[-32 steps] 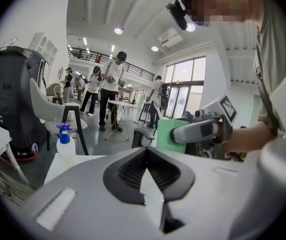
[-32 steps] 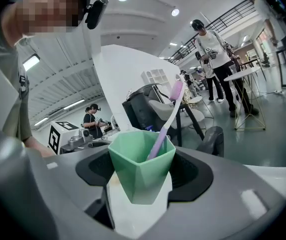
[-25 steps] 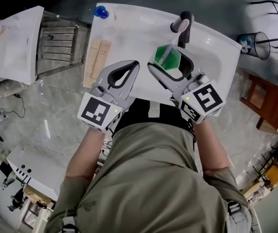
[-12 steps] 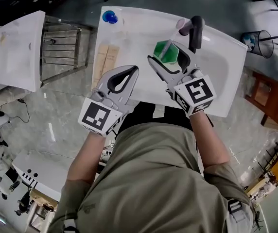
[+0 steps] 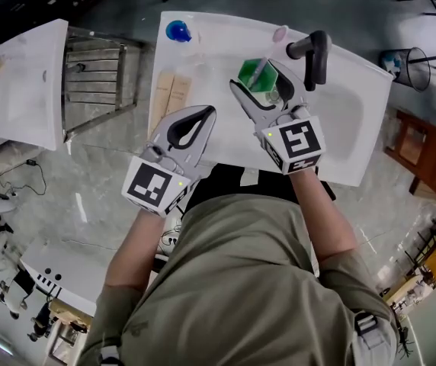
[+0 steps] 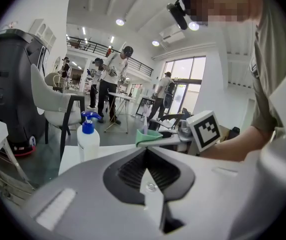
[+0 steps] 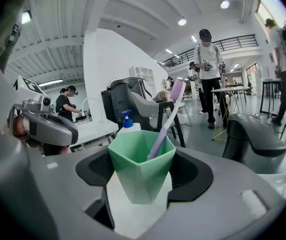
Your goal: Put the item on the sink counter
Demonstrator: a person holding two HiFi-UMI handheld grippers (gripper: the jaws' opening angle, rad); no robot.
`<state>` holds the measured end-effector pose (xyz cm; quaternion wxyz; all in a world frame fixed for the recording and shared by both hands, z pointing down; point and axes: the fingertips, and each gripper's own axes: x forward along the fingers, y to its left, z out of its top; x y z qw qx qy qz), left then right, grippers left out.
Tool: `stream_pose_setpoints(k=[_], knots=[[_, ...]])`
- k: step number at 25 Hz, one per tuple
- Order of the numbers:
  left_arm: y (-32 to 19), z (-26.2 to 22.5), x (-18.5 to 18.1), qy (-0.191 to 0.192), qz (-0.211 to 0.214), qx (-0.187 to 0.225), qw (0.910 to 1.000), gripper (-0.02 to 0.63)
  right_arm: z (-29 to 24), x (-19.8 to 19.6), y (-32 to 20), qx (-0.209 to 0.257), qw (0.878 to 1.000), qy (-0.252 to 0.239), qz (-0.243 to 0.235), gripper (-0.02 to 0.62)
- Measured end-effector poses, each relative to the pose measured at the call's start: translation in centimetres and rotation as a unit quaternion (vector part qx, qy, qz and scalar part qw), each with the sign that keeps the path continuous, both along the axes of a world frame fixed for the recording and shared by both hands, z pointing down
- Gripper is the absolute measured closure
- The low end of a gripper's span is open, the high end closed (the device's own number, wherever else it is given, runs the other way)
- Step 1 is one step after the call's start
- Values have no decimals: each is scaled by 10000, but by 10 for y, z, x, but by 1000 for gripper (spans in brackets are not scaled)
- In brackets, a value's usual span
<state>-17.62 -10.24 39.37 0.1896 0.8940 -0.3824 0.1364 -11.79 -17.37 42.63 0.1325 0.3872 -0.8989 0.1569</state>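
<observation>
In the head view my right gripper [image 5: 266,84] is shut on a green faceted cup [image 5: 258,75] and holds it above the white sink counter [image 5: 218,40], just left of the black faucet [image 5: 317,52]. In the right gripper view the cup [image 7: 142,169] stands upright between the jaws, with a purple toothbrush [image 7: 165,121] leaning in it. My left gripper [image 5: 191,128] is shut on nothing at the counter's near edge, left of the cup. Its own view shows the jaws closed [image 6: 145,156] and the cup [image 6: 153,136] beyond them.
A white pump bottle with a blue top [image 5: 177,30] stands at the counter's far left corner, and beige wooden slats [image 5: 168,97] lie on its left side. A small pink item [image 5: 280,33] lies by the faucet. A metal rack [image 5: 96,67] stands left of the sink.
My right gripper has carried the cup to the left and farther over the counter, away from the faucet. The left gripper has hardly moved.
</observation>
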Motion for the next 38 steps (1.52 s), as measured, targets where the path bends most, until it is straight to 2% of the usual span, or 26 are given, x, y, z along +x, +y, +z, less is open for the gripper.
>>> stream_pose_setpoints(k=[16,30,35,38], knots=[[-11,24,-5,140,241,-224,9994,600,38,11,-40,320,9941,524,894,276],[-10,35,-6,67,413,-373,9984,600,50,22,-66,446,9846,606,1577,276],[-14,37,-10,-81,322,-487,9983,600,55,25,-73,475,9823,633,1699,276],[-13,38,-10,-25,355,-456,9983,600,57,26,-77,493,9814,663,1732,276]])
